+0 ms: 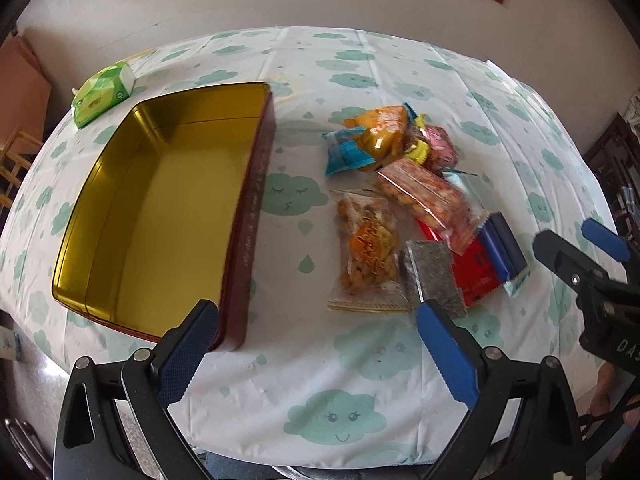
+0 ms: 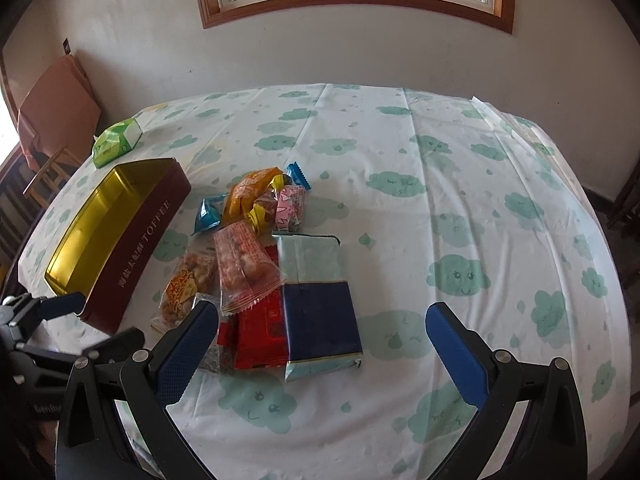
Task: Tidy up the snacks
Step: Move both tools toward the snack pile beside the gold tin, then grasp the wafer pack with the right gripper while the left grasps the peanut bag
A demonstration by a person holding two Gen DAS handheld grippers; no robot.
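An open maroon toffee tin (image 1: 256,216) with a gold, empty inside (image 2: 132,236) sits on the left of the table. A pile of wrapped snacks lies to its right: a clear bag of fried snacks (image 1: 366,246), a grey seeded bar (image 1: 434,276), a red packet (image 2: 260,328), a navy and pale blue packet (image 2: 320,320), a clear pink-printed bag (image 2: 244,268), and small blue, orange, yellow and pink packs (image 1: 384,132) behind. My left gripper (image 1: 316,344) is open and empty, in front of the tin and pile. My right gripper (image 2: 320,348) is open, over the navy packet.
A green tissue pack (image 1: 104,94) lies at the table's far left corner, also in the right wrist view (image 2: 116,142). The cloud-print tablecloth (image 2: 460,200) covers the table. A wall with a window stands behind it. Wooden chairs stand at both sides.
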